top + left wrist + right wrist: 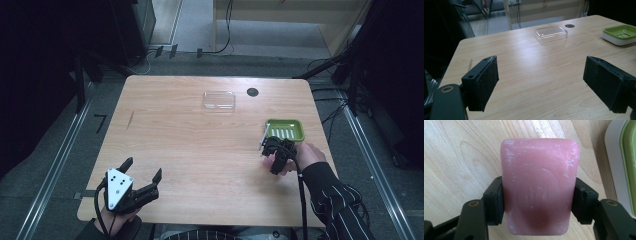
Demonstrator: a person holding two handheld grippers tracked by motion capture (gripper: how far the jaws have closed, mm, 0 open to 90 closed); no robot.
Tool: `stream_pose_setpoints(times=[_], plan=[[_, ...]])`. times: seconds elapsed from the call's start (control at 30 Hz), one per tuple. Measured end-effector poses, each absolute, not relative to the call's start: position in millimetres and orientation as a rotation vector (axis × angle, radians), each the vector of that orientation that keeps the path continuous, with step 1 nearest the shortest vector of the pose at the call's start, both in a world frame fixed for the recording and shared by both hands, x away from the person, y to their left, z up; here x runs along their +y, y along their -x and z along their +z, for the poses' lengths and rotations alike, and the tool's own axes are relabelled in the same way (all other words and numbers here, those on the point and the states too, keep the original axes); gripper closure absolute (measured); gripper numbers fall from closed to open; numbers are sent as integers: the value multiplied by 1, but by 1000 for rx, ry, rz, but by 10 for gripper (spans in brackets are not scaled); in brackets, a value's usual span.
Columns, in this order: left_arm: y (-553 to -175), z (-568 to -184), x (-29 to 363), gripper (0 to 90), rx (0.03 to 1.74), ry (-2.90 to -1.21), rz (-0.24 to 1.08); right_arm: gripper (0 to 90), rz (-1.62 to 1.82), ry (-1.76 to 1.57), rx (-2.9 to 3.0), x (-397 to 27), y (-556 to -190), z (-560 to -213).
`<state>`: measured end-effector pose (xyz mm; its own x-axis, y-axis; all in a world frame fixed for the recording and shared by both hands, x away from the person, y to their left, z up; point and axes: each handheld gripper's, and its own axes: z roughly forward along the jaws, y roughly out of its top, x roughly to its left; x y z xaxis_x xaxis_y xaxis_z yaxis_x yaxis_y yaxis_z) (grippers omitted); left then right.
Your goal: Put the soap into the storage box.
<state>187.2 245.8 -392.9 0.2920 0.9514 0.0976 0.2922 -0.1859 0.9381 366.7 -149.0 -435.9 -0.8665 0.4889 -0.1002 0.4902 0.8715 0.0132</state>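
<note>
Soap: a pink bar of soap (539,186) sat clamped by its two long sides between the jaws of the right gripper (539,203), just above the table (200,150) and right beside the green soap dish (284,129).
Right gripper: closed on the soap, pads pressing both sides; in the high view it (276,151) pointed down, close to the near-left corner of the dish.
Left gripper: jaws (541,85) stood wide apart with nothing between them, resting low at the near-left part of the table (134,186).
Step in hand: likely carrying the soap to the dish. To do it well, the bar should be kept level, brought squarely over the green tray and lowered onto its ribs before the jaws let go; soap is slick, so a firm, steady squeeze seemed wise.
Soap dish: green tray in a pale base, its ribbed floor bare, no soap in it yet.
Clear lid: a see-through plastic cover (219,100) lay at the far side of the table, well apart from the dish, with nothing in it.
</note>
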Motion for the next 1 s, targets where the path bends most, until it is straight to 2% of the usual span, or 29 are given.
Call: stream_pose_setpoints(times=[1.0], plan=[[-188, -393, 245, 133, 1154, -1673, 930, 386, -7, -686, 2953, -171, -385, -420]])
